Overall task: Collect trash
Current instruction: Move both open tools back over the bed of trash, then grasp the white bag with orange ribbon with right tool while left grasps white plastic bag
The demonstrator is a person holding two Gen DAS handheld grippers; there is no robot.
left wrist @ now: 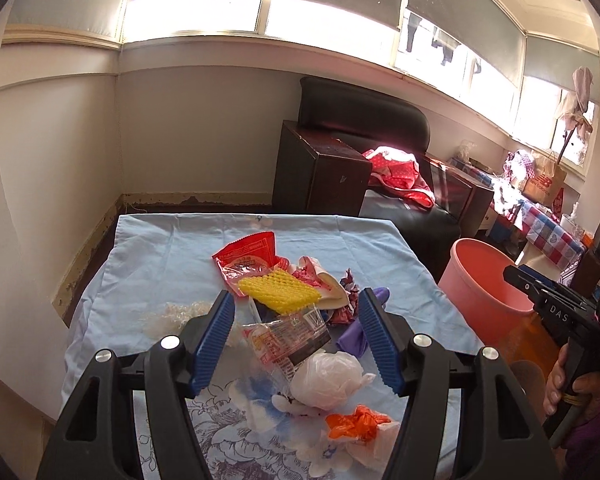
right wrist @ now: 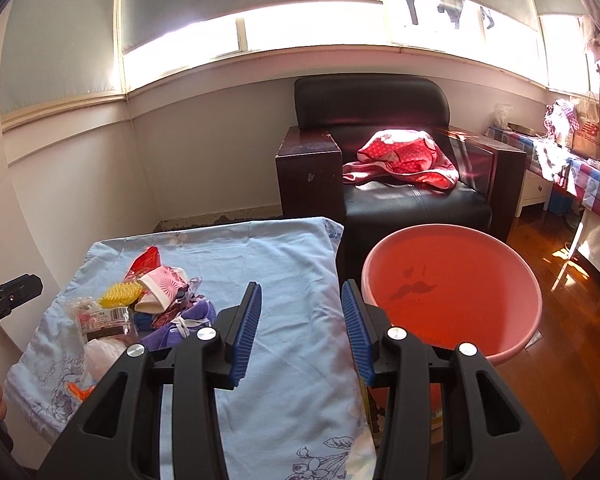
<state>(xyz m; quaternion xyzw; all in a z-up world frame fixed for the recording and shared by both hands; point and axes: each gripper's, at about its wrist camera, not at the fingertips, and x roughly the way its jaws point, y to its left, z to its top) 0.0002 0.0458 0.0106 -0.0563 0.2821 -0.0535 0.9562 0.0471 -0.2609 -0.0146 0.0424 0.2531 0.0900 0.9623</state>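
The trash lies in a loose heap on the table (left wrist: 148,264), which is covered with a light blue cloth. In the heap are a red snack bag (left wrist: 246,256), a yellow foam net (left wrist: 278,294), a clear printed wrapper (left wrist: 288,340), a white plastic bag (left wrist: 326,380) and an orange scrap (left wrist: 356,422). The left gripper (left wrist: 296,344) hangs over the heap with its jaws wide apart, holding nothing; the clear wrapper is between them. The right gripper (right wrist: 302,334) is also spread and empty, above the table edge beside the pink bucket (right wrist: 452,292), which seems empty. I judge the step is the first pick. Next, the left gripper should go down and close on the wrapper, then carry it to the bucket
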